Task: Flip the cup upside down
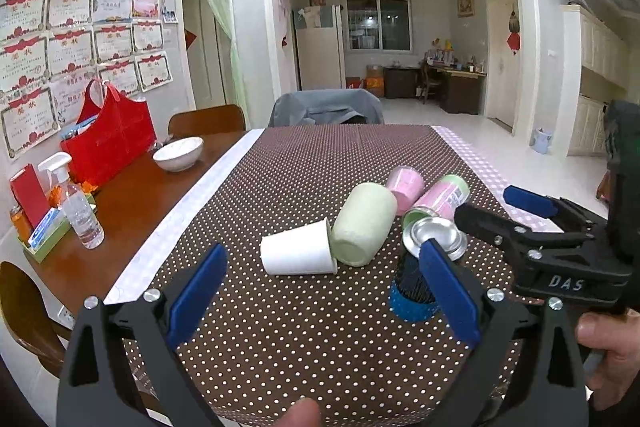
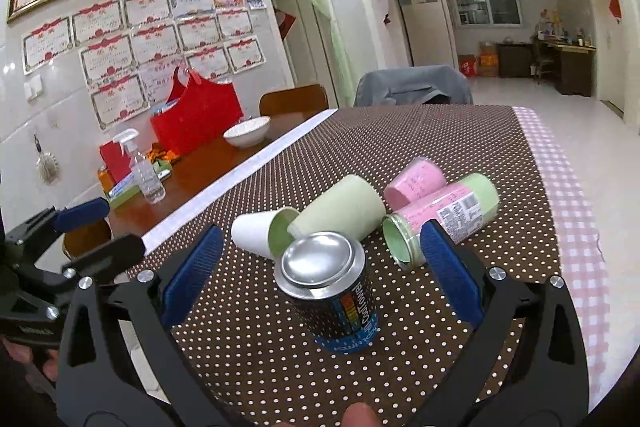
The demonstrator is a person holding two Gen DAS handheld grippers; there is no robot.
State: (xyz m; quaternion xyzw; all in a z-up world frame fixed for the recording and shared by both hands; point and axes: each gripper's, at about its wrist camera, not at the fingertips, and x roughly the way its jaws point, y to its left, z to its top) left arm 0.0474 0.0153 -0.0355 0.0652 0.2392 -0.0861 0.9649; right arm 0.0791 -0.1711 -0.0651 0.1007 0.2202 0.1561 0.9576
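Both grippers' jaws apart, left gripper [image 1: 324,285], right gripper [image 2: 320,273] around upside-down can [image 2: 332,295].

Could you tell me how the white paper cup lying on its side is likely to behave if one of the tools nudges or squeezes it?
The white paper cup lies on its side, so a nudge would probably roll it in a curve, as it tapers. It looks thin-walled and light, so a firm squeeze may dent it. It touches the green cup, which could shift too.
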